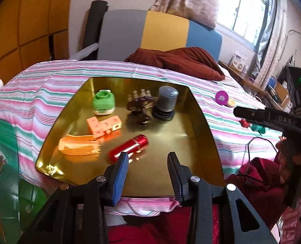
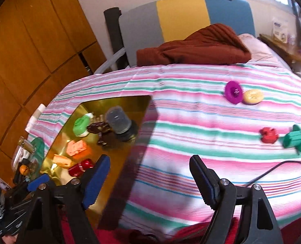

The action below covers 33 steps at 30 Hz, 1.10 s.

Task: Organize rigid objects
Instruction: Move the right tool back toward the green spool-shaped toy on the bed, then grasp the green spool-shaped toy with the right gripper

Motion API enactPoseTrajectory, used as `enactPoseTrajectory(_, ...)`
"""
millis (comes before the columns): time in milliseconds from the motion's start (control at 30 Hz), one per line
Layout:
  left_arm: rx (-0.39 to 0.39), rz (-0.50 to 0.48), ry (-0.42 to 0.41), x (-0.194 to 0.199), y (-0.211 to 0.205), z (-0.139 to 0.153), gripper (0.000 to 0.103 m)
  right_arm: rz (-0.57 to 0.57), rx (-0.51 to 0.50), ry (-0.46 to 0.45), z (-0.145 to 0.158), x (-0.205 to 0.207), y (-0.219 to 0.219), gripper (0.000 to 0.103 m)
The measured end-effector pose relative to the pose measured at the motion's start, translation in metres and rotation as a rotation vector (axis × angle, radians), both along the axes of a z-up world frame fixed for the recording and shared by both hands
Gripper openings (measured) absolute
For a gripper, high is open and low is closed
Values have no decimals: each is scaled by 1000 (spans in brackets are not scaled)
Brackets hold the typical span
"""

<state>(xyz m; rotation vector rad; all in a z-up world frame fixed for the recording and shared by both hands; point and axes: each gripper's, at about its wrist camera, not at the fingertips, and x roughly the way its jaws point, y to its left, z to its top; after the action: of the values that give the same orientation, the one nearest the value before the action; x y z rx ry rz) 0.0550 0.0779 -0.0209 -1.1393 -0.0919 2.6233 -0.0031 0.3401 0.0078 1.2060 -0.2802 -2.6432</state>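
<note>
- Left gripper is hovering with jaws apart, gripping nothing, over the gold tray.
- Glossy red cylinder is lying tilted there.
- Right gripper is gaping above the striped bedspread.

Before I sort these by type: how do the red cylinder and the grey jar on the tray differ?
The red cylinder lies on its side; the grey jar stands upright. The cylinder is glossy red and slim; the jar is dull grey, wider, on a black base. Both rest on the gold tray, untouched by either tool.
</note>
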Motion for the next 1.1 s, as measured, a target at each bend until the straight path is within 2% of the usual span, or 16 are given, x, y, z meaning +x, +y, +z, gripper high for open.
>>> enactPoseTrajectory(133, -16, -36, -11, 1, 13, -1, 40, -100, 107, 18, 9, -5, 29, 81)
enactPoseTrajectory(267, -21, -58, -10, 1, 23, 0, 40, -208, 174, -9, 15, -15, 69, 82)
enactPoseTrajectory(567, -30, -90, -19, 2, 41, 1, 40, -288, 240, -41, 17, -25, 118, 82)
enactPoseTrajectory(800, -34, -107, -26, 2, 51, 1, 40, -303, 283, -131, 5, -43, 145, 82)
enactPoseTrajectory(900, -39, -116, -28, 2, 56, 1, 40, -287, 301, -214, -8, -56, 159, 82)
enactPoseTrajectory(967, -38, -124, -27, 2, 58, 1, 40, -308, 351, -255, -13, -62, 174, 82)
enactPoseTrajectory(1100, -44, -132, -27, 3, 61, 1, 40, -375, 463, -276, -13, -69, 213, 82)
